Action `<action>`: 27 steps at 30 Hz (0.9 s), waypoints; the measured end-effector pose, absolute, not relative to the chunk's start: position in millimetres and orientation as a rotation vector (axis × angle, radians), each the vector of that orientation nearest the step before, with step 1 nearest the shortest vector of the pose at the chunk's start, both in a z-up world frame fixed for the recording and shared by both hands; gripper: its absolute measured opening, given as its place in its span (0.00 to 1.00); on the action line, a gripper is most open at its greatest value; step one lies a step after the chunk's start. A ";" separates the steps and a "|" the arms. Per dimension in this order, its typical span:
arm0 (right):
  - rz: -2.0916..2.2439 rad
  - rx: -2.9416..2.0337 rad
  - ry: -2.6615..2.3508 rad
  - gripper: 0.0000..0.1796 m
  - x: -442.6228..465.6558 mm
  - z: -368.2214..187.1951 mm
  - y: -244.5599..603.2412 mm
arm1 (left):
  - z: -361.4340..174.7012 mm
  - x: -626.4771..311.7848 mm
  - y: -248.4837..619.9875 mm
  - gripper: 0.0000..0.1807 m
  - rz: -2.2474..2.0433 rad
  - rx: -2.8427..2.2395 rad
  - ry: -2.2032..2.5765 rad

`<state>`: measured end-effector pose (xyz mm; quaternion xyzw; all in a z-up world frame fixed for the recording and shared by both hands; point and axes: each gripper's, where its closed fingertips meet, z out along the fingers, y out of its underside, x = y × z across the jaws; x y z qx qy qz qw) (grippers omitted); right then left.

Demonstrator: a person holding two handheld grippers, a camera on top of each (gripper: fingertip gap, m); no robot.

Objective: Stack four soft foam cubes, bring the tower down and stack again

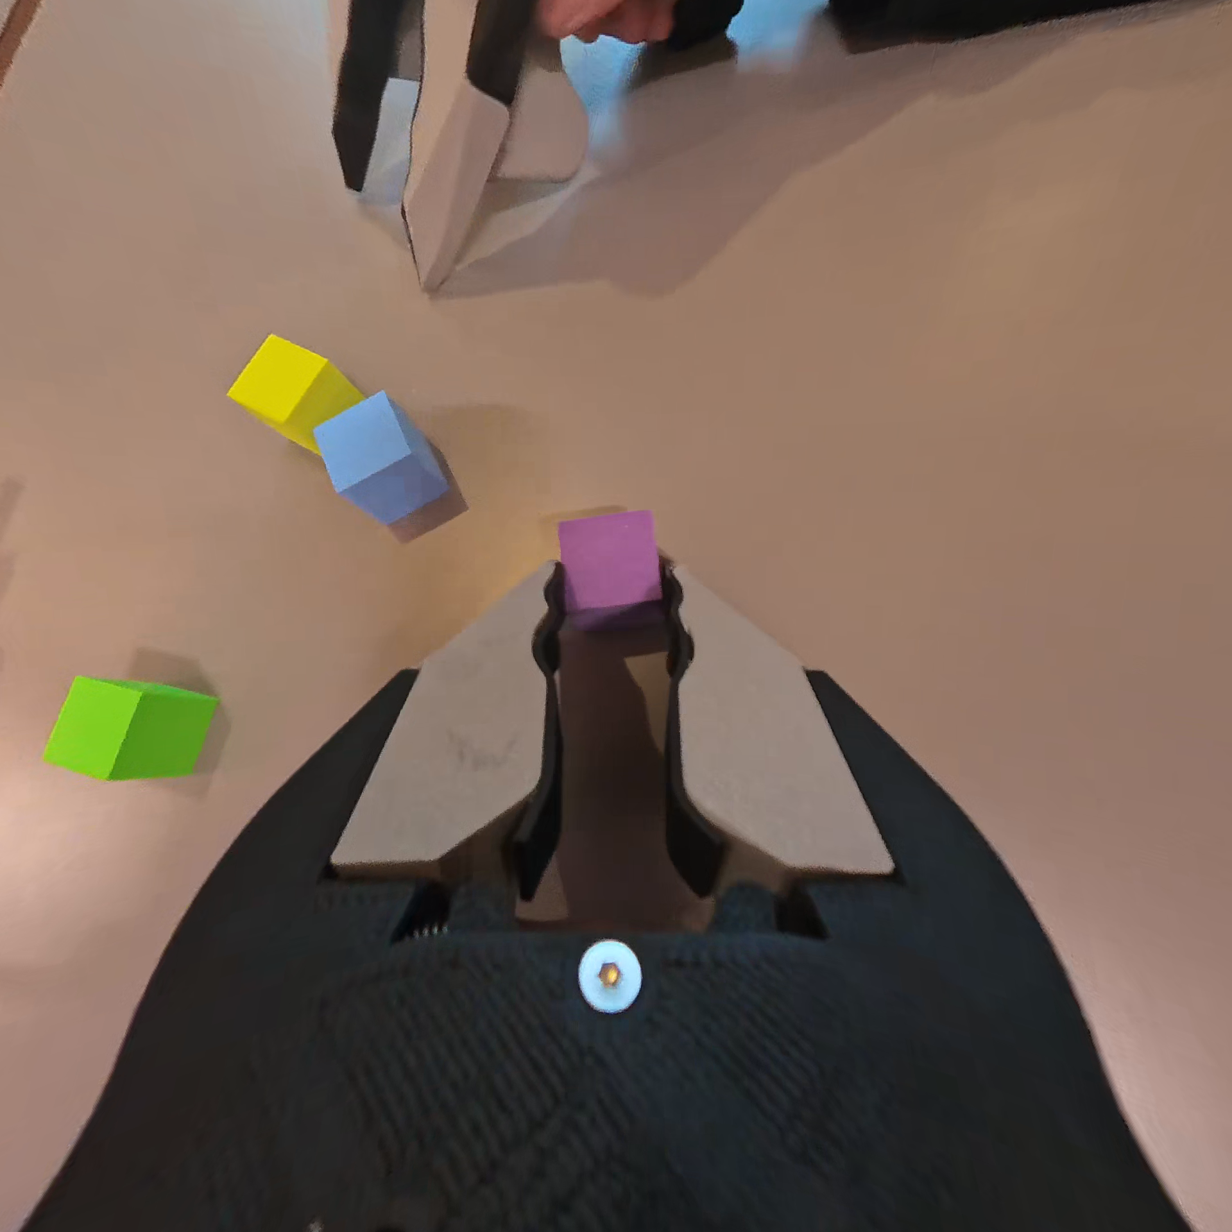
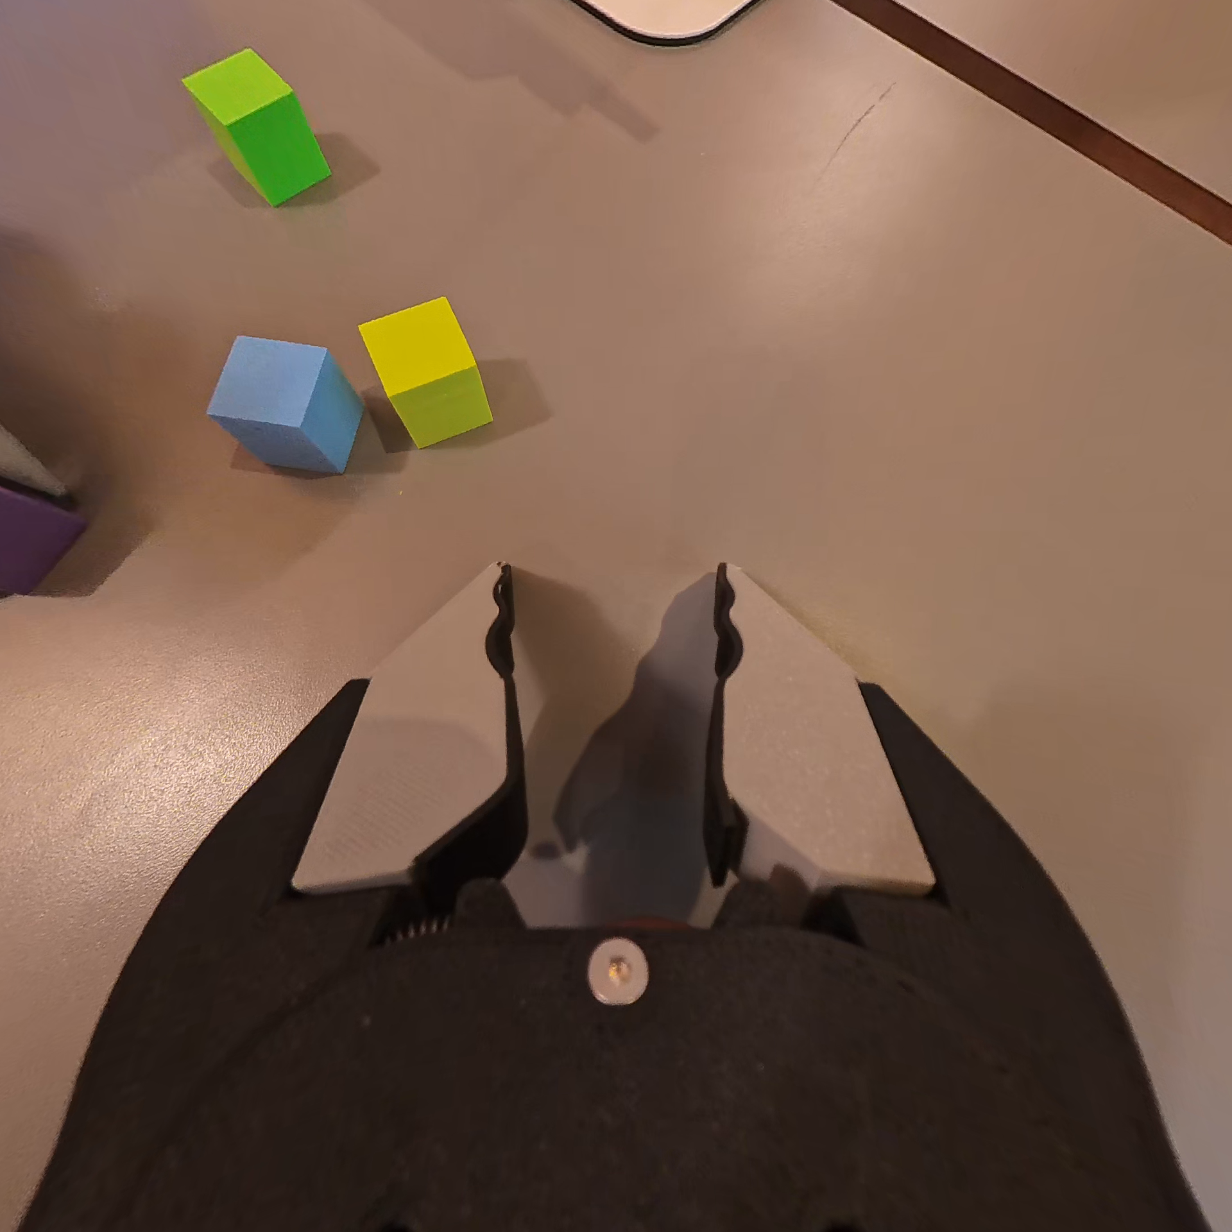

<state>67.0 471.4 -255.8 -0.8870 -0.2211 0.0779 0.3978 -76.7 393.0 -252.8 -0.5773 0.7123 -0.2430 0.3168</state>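
Observation:
My left gripper (image 1: 610,587) is shut on a purple foam cube (image 1: 607,557), held at its fingertips just above the table. A blue cube (image 1: 380,457) and a yellow cube (image 1: 287,387) lie touching each other to its left, and a green cube (image 1: 127,727) lies apart at the near left. My right gripper (image 2: 610,580) is open and empty; it also shows far off in the left wrist view (image 1: 427,153). In the right wrist view the blue cube (image 2: 287,403) and yellow cube (image 2: 423,370) lie ahead to the left, the green cube (image 2: 257,123) farther off, and the purple cube (image 2: 30,543) at the left edge.
All lies on a beige table (image 1: 900,433). A dark brown table edge (image 2: 1040,113) runs across the top right of the right wrist view. A white rounded object (image 2: 667,17) sits at the far edge. A person's hand (image 1: 600,20) shows at the top. From the right gripper's tips to the white rounded object (image 2: 667,17) is close to 25 cm.

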 end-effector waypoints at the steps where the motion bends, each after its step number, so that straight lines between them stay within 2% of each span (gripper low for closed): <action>1: 0.198 -2.246 -0.560 0.32 66.9 -255.9 471.4 | -252.6 -76.7 392.9 0.15 -0.624 -1.506 1.879; 13: 0.197 -2.246 -0.560 0.32 66.9 -255.8 471.4 | -251.4 -78.0 394.6 0.15 -0.635 -1.438 1.877; 19: 0.202 -2.245 -0.567 0.32 65.2 -255.8 470.8 | -250.7 -80.9 404.1 0.26 -0.636 -1.512 1.832; 27: 0.210 -2.246 -0.571 0.32 64.1 -256.0 470.4 | -250.7 -86.3 411.1 0.27 -0.614 -1.542 1.816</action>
